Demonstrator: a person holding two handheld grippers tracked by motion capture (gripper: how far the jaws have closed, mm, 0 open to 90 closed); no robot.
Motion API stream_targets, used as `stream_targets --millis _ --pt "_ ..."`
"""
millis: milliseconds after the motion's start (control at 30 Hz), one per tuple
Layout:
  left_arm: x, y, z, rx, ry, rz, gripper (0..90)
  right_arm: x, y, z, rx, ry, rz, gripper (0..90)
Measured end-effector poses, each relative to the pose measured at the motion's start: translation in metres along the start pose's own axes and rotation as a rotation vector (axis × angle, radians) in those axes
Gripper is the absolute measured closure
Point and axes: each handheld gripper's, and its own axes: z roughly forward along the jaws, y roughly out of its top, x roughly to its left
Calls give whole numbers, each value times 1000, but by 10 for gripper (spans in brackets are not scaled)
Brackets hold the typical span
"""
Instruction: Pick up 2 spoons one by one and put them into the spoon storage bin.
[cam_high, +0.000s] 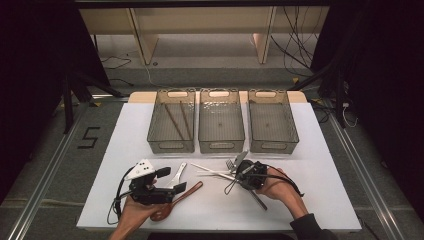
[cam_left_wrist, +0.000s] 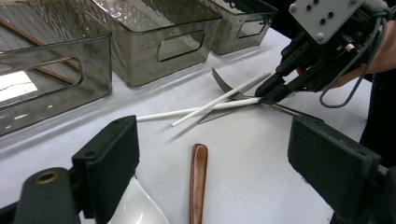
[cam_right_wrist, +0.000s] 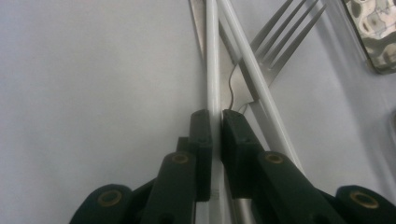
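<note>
My right gripper (cam_right_wrist: 214, 116) (cam_high: 239, 174) (cam_left_wrist: 267, 94) is shut on a white chopstick (cam_right_wrist: 212, 56) (cam_left_wrist: 201, 110) that lies on the white table (cam_high: 310, 200). A second white chopstick (cam_right_wrist: 243, 51) (cam_left_wrist: 219, 99) crosses it, resting over a metal fork (cam_right_wrist: 280, 32) (cam_high: 231, 163). My left gripper (cam_high: 171, 181) (cam_left_wrist: 215, 140) stands open near the table's front left with nothing gripped. Below its jaws lie a white spoon (cam_high: 179, 172) (cam_left_wrist: 135, 205) and a brown wooden spoon (cam_high: 186, 194) (cam_left_wrist: 198, 182).
Three clear grey bins (cam_high: 171, 145) (cam_high: 221, 145) (cam_high: 273, 145) stand in a row at the back. The left one holds two brown chopsticks (cam_high: 175, 122). A metal utensil handle (cam_high: 257, 199) runs out under the right hand.
</note>
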Motion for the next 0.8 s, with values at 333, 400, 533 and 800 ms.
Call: stream_targets --millis 333,400,533,800 --pt "0 0 0 0 0 0 163 7 4 1 14 42 -2 832" --pt "0 0 0 0 0 0 163 8 5 3 14 45 3 832" --pt "0 0 0 0 0 -2 163 9 6 3 16 50 6 830" --pt "0 0 0 4 0 4 163 11 7 8 26 59 7 820"
